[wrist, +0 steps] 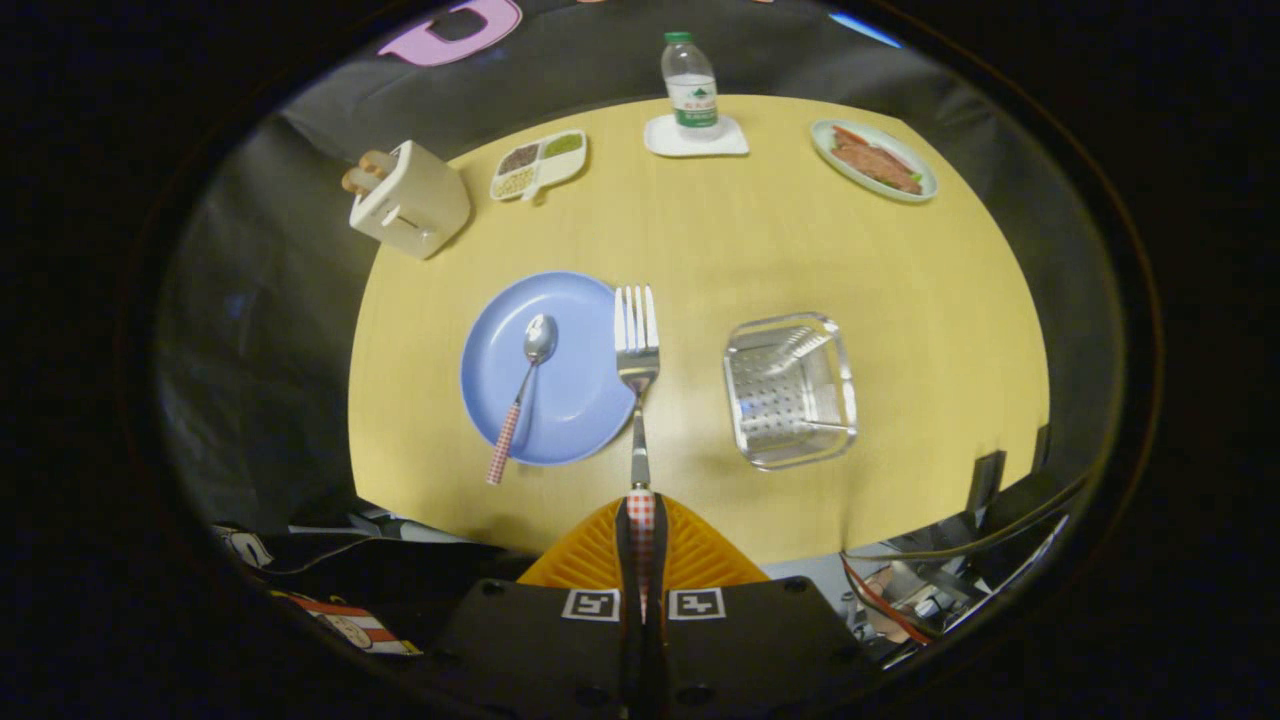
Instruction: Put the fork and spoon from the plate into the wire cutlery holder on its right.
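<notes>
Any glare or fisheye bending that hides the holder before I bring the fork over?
Gripper view: the table's edges bow from fisheye; the cutlery holder glints but reads clearly; the fork, clamped in the gripper, is sharp; the spoon on the plate too.

The fork's (637, 350) checkered handle was mostly swallowed between the closed tongs (640, 515), so its end couldn't be seen. The table's (700, 240) near edge was hidden behind the tongs. What filled the compartment dish (538, 164) was too small to tell.
</notes>
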Tool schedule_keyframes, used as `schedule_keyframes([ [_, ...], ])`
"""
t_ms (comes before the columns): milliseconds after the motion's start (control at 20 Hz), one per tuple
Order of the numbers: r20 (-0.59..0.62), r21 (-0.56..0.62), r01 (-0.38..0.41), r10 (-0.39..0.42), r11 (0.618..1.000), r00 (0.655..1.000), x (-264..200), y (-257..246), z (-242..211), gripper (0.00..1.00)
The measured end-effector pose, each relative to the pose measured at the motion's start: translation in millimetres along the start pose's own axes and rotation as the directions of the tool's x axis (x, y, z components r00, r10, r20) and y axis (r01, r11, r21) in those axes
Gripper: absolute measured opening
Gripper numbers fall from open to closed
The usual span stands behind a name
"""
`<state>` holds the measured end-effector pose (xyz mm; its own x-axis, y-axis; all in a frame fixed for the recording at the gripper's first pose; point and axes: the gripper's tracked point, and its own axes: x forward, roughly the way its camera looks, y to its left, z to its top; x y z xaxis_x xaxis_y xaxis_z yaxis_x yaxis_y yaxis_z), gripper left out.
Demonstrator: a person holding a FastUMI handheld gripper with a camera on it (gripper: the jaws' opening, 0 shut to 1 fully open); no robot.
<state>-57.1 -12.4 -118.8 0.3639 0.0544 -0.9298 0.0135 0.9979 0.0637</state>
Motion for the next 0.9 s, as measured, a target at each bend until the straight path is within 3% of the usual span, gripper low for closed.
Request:
schedule_keyframes([
  [350, -0.168, -0.077, 0.092, -0.103, 0.993, 0.98, -13.3, -64.5, -12.9, 0.04],
  [600, -0.363, -0.17, 0.087, -0.144, 0.982, 0.921, -0.3, -74.3, -23.8, 0.04],
  [900, -0.498, -0.21, 0.061, -0.161, 0.976, 0.852, 14.7, -74.9, -14.6, 0.04],
])
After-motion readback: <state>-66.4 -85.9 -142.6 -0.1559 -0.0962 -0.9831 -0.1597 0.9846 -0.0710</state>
